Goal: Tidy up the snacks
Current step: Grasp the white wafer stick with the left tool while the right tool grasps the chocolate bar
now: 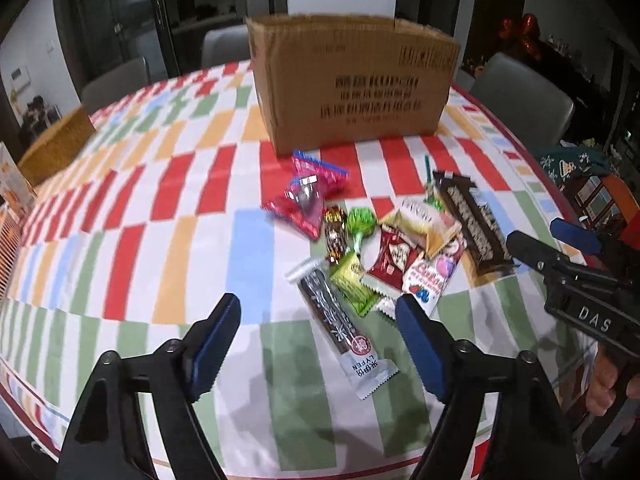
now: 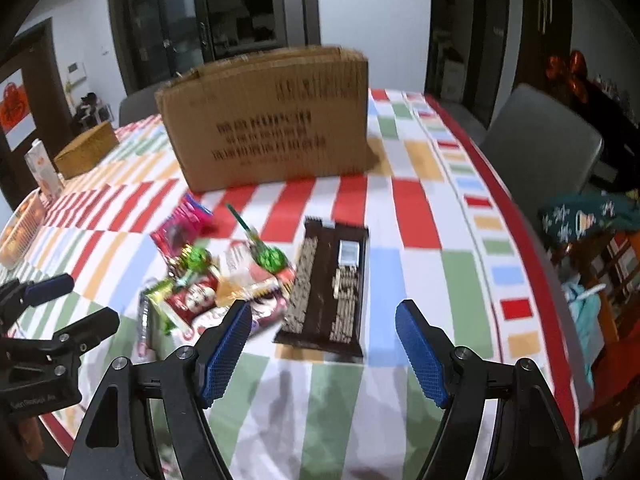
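Checkered tablecloth (image 1: 132,240) carries scattered snacks before a cardboard box (image 1: 352,84), the long silver-brown bar (image 1: 340,320) lying lengthwise between the left gripper (image 1: 320,312)'s parted, empty jaws (right gripper (image 2: 324,316) likewise unclenched).

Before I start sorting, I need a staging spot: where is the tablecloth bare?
Bare cloth lies left of the snack pile, toward the small brown box, and right of the long dark bar up to the table edge. It is crowded between the cardboard box and both grippers.
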`<state>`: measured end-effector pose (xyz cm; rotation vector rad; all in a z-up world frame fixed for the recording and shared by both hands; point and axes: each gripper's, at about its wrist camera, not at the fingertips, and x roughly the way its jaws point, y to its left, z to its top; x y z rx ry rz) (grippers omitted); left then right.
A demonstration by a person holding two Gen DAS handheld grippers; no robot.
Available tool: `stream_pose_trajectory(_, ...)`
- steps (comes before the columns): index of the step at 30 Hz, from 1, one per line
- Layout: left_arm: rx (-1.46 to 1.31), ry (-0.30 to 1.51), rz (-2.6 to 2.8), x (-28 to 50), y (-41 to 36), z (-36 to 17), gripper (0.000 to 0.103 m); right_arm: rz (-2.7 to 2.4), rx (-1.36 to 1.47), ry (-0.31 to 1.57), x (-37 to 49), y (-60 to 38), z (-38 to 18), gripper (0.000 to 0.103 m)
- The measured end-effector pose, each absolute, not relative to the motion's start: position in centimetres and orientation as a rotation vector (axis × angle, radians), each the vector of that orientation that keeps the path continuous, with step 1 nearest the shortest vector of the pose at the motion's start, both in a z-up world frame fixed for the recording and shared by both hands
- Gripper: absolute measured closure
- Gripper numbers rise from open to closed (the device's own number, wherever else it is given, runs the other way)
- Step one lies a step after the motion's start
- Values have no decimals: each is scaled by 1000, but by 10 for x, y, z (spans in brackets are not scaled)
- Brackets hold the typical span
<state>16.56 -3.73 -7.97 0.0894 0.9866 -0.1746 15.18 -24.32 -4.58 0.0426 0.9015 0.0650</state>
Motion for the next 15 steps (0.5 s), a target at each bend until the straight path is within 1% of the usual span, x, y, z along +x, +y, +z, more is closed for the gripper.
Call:
stream_pose_trajectory(3,97,1020,-178,169,-41,-93,35,53,56,932,158,-247,-56,28)
stream_pose_trajectory(10,56,1076,-187,183,-40,-109,44,57,71,982,180,-248,-73,28)
stream_pose_trajectory(12,46,1093,-189,187,-40,-114,51,64,73,991,186,-247,-77,28)
stream_pose_trajectory(15,44,1109,-191,192,-41,-120,57,63,72,1009,196,-245,-83,28)
